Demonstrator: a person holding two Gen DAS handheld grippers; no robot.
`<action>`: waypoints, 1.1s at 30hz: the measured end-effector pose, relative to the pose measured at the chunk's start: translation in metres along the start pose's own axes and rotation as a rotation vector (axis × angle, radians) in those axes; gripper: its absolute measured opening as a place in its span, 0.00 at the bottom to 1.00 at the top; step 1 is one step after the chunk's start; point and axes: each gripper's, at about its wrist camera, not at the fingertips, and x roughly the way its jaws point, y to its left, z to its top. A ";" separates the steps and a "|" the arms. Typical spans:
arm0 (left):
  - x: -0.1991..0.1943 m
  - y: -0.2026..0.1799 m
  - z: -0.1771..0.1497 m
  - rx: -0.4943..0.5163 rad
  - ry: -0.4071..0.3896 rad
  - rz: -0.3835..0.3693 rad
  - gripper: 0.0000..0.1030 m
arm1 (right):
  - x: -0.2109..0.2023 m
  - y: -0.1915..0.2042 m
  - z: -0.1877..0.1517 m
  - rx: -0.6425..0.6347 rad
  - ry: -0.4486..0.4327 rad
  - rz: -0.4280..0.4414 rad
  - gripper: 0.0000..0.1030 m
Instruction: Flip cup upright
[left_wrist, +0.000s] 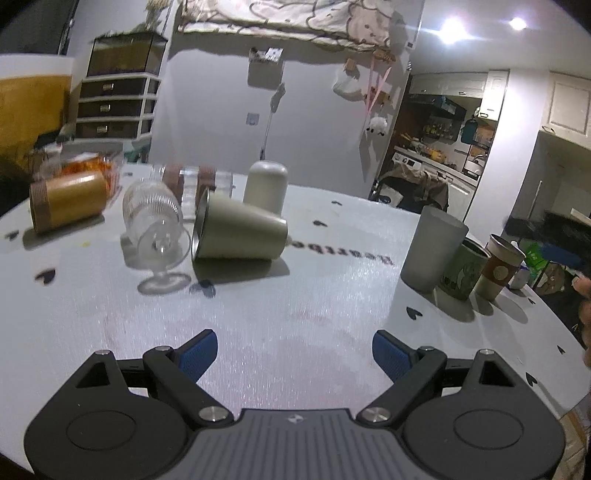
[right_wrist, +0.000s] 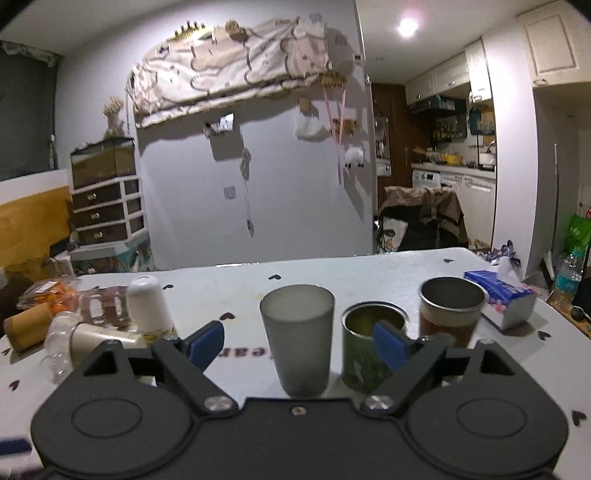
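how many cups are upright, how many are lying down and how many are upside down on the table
Upright: 3 – frosted grey cup, green printed cup, brown-sleeved cup
Lying on side: 3 – beige cup, ribbed glass, amber cup
Upside down: 1 – white cup
Total: 7

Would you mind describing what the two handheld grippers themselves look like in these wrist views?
Both look alike. The left gripper has a matte black body with two round housings, angled black linkage arms joined by silver pivot pins, blue textured fingertips, and a ribbed grey centre plate bearing a small logo. The right gripper shows the same black frame, silver pins and blue fingertips. No cables are visible.
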 end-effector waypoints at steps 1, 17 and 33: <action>-0.001 -0.002 0.000 0.008 -0.010 0.002 0.88 | -0.009 -0.002 -0.005 0.004 -0.013 0.000 0.87; -0.027 -0.028 -0.015 0.164 -0.204 -0.012 1.00 | -0.092 0.004 -0.077 -0.077 -0.184 -0.079 1.00; -0.034 -0.039 -0.040 0.245 -0.246 -0.006 1.00 | -0.108 0.006 -0.108 -0.093 -0.182 -0.078 1.00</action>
